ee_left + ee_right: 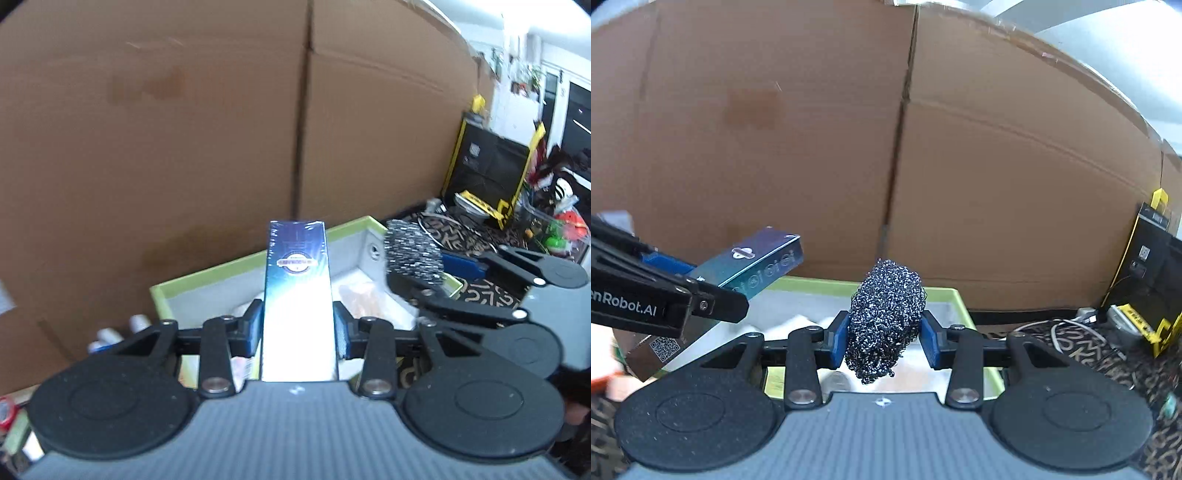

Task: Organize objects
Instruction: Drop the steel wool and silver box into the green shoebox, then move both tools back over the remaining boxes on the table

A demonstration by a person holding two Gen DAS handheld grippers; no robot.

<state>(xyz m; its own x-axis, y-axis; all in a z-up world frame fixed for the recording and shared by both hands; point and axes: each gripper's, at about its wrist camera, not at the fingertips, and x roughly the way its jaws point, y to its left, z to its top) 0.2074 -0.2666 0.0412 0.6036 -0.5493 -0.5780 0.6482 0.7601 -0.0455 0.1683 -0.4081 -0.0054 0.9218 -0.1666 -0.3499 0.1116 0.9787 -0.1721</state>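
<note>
Left gripper [299, 328]: jaws clamped on a blue box [298, 295], held above the green-rimmed tray [207, 275]. Right gripper [884, 334]: jaws clamped on a steel scourer [886, 317], also over the tray. Cardboard wall [184, 129] behind.

Left gripper [299, 328], black linkage arms, blue pads [254, 326], silver pivot screws, ribbed grey body, round black discs, right gripper [884, 332] alike, white "enRobot.AI" lettering
</note>
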